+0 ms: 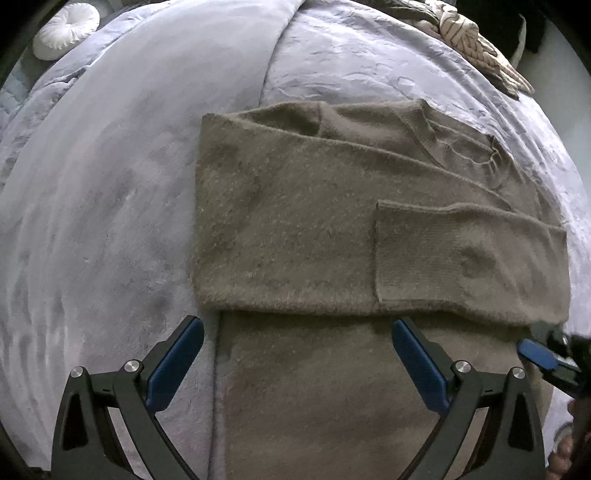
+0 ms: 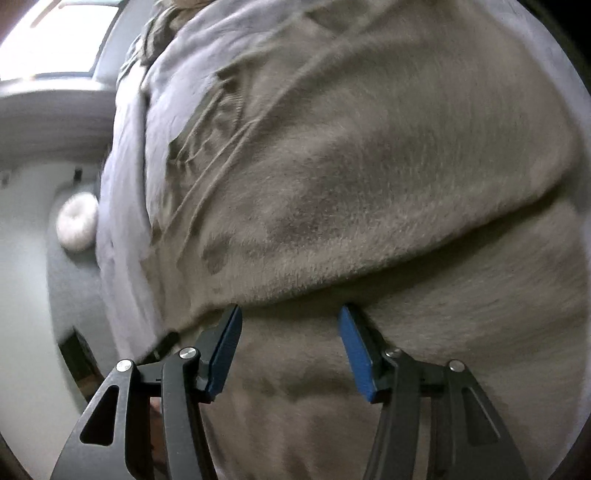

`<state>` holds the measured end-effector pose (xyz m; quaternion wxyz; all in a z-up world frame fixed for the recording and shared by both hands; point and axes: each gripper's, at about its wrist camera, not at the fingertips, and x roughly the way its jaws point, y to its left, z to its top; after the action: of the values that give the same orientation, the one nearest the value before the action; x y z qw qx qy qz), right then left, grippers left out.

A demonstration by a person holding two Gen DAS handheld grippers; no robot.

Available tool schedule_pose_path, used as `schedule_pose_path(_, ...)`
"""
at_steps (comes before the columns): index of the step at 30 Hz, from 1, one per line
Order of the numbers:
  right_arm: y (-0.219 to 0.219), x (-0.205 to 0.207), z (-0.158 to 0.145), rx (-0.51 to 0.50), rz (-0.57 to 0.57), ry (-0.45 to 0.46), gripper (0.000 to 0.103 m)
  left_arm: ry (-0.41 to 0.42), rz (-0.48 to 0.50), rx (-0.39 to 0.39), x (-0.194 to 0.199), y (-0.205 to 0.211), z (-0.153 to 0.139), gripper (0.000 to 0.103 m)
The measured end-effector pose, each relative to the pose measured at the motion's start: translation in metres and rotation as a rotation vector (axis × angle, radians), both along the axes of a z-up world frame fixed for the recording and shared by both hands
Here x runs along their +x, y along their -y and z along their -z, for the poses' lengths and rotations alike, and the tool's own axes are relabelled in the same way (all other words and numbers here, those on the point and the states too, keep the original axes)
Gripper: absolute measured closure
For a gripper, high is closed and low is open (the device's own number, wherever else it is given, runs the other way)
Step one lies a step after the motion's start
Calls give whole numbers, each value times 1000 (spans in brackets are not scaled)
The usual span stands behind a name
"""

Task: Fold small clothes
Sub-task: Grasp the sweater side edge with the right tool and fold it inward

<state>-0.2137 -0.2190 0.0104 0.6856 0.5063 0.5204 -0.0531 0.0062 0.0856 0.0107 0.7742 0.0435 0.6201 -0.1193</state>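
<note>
A fuzzy taupe sweater (image 1: 295, 221) lies on a lavender bedspread (image 1: 110, 184), its upper part folded over the lower body, a sleeve cuff (image 1: 443, 254) laid across on the right. My left gripper (image 1: 297, 332) is open, hovering just above the lower part near the folded edge. My right gripper (image 2: 290, 319) is open too, close over the same sweater (image 2: 369, 184) at its fold line, holding nothing. Its blue fingertips (image 1: 535, 354) show at the right edge of the left wrist view.
A round white cushion (image 1: 64, 31) sits at the far left of the bed and shows beside the bed in the right wrist view (image 2: 77, 223). A patterned beige-and-black cloth (image 1: 472, 40) lies at the far right. Bare bedspread spreads left of the sweater.
</note>
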Motion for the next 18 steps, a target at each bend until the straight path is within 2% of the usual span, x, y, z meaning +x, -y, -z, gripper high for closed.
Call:
schedule_pose_path(3, 4, 1, 5, 46, 67, 20, 46, 1, 4, 5, -2, -3, 0, 1)
schedule_pose_path(4, 6, 3, 5, 45, 82, 28, 60, 2, 6, 9, -3, -4, 0, 1)
schedule_pose_path(5, 7, 4, 5, 36, 89, 30, 83, 4, 9, 20, -4, -4, 0, 1)
schedule_pose_path(6, 7, 6, 6, 19, 90, 21, 93, 6, 12, 33, -5, -2, 0, 1)
schedule_pose_path(11, -2, 12, 13, -43, 30, -33, 96, 0, 31, 56, -9, 6, 3, 1)
schedule_pose_path(18, -5, 10, -4, -112, -68, -42, 93, -11, 47, 55, -18, 7, 6, 1)
